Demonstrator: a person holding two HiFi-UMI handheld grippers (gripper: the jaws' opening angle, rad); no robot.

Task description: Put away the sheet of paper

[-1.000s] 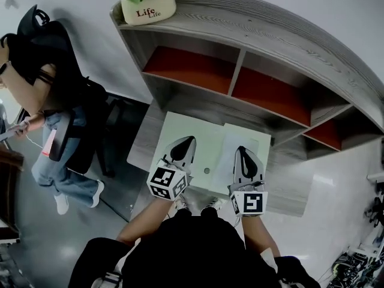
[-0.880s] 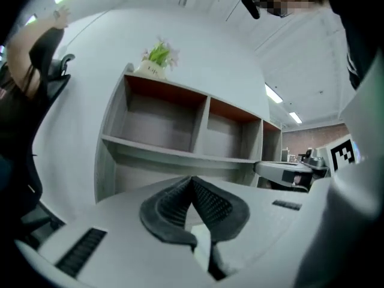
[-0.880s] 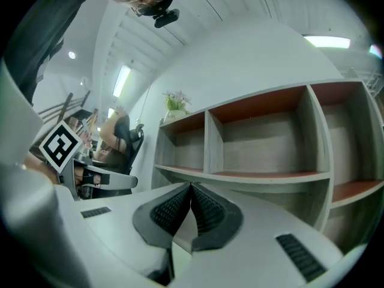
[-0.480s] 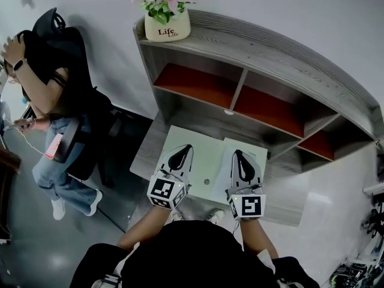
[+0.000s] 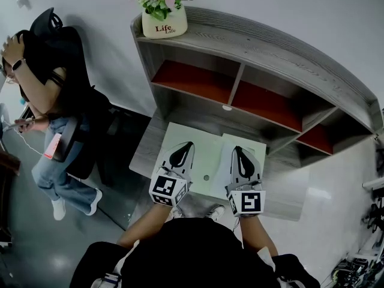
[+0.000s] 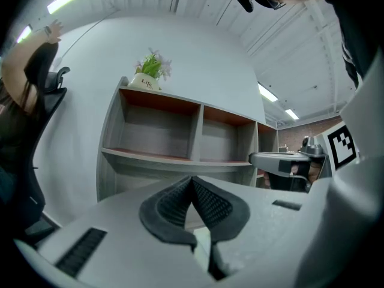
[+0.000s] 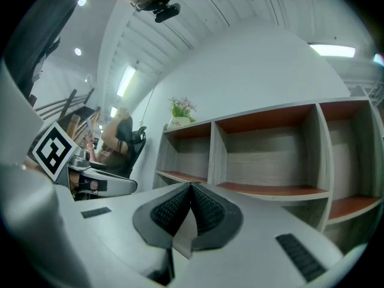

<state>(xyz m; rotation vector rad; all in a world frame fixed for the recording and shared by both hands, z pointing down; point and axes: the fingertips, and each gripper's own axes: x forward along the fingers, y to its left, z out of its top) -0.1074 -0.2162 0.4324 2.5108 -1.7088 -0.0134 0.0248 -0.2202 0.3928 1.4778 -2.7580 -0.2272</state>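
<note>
Barely anything has moved. Left claw [image 5: 185, 147] is pressed together, empty; right claw [image 5: 237, 152] seems to pinch the white paper sheet [image 5: 255, 152] on the grey wooden surface [image 5: 147, 155], ready to carry it to the grey shelf unit [image 5: 240, 47] at 12 o'clock.

shelf [image 5: 258, 44]: grey woodgrain, red boards | sheet of paper [image 5: 210, 155]: pale green-white | marker cube [image 5: 168, 188]: black-white squares

cream flower pot [image 5: 164, 26], printed "Life Life"

wall [image 5: 288, 5]: white, ahead of me
shelf unit [image 5: 264, 47]: grey wood, red boards inside
floor [image 5: 36, 233]: grey, glossy
light: ceiling strips [image 7: 127, 80]
</note>
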